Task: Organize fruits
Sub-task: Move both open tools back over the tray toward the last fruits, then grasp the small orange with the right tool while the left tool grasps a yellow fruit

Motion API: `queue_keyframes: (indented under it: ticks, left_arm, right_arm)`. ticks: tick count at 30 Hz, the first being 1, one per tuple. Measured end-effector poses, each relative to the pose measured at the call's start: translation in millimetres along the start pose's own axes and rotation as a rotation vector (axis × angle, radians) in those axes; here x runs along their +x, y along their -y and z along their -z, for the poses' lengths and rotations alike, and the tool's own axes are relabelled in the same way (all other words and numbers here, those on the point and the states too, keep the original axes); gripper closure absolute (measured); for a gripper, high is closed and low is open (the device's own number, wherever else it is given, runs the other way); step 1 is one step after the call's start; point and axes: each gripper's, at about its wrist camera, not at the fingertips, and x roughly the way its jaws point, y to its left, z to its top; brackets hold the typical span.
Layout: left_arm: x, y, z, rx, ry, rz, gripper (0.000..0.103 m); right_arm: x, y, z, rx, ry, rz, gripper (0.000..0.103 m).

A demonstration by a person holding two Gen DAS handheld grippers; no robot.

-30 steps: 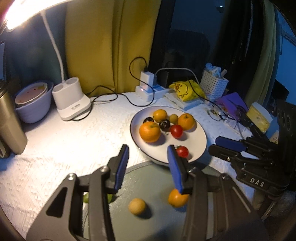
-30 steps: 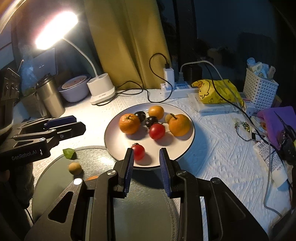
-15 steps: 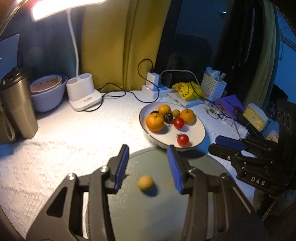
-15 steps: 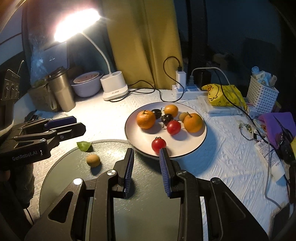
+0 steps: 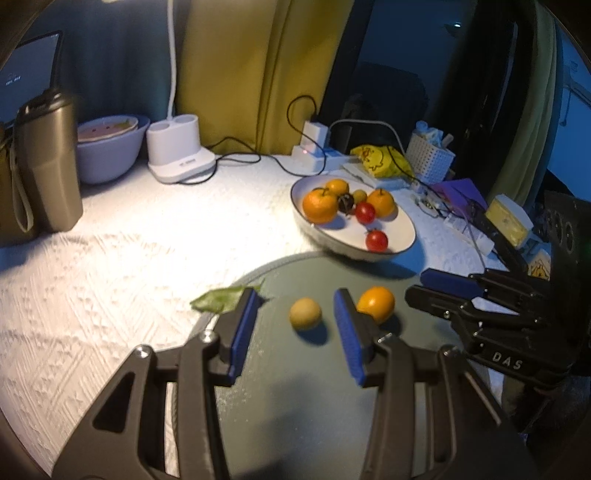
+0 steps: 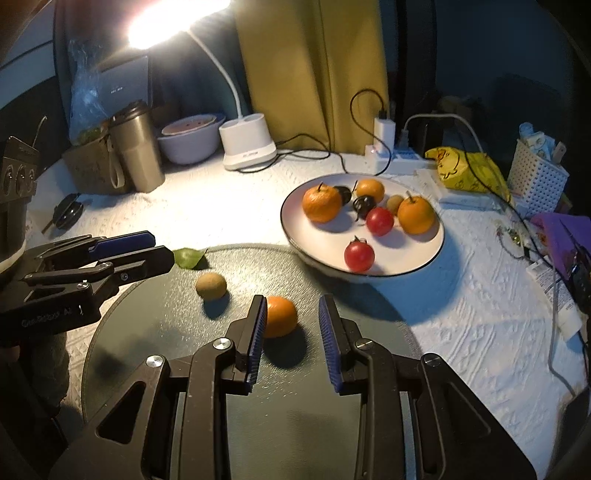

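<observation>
Both empty and spread wide over the dark round mat (image 6: 155,332): left gripper (image 5: 295,328) lined up on the small tan fruit (image 5: 305,313), right gripper (image 6: 291,328) apparently on the orange (image 6: 280,316), near the fruit plate (image 6: 406,262).

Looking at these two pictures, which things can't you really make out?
- Left view: the orange fruit is partly behind the left gripper finger.
- Right view: a dark fruit on the plate sits mostly behind an orange.
- Right view: lamp head is lost in glare.
- Left view: tablet text is too small.
</observation>
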Motion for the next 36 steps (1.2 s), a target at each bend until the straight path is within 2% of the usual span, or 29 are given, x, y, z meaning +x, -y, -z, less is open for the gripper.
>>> queue_keyframes:
  ticks: [8, 10, 11, 21, 29, 31, 36]
  left_arm:
    - [12, -5, 9, -0.011, -0.040, 0.009, 0.059]
    - [14, -5, 9, -0.010, -0.045, 0.011, 0.059]
    - [15, -5, 9, -0.008, -0.048, 0.013, 0.059]
    - [29, -2, 8, 0.009, -0.085, 0.029, 0.059]
    - [43, 1, 4, 0.023, -0.116, 0.013, 0.059]
    - [46, 1, 4, 0.023, -0.121, 0.009, 0.059]
    - [51, 5, 4, 0.039, -0.130, 0.008, 0.059]
  right_arm:
    - [17, -7, 9, 0.004, -0.042, -0.018, 0.071]
    - [21, -7, 9, 0.008, -0.047, -0.021, 0.058]
    - [22, -7, 8, 0.011, -0.046, -0.026, 0.057]
    - [38, -9, 6, 0.002, -0.074, -0.046, 0.056]
    - [46, -8, 6, -0.006, -0.091, -0.052, 0.057]
    - [46, -8, 8, -0.008, -0.090, -0.060, 0.061]
    - [46, -7, 7, -0.017, -0.085, -0.062, 0.061]
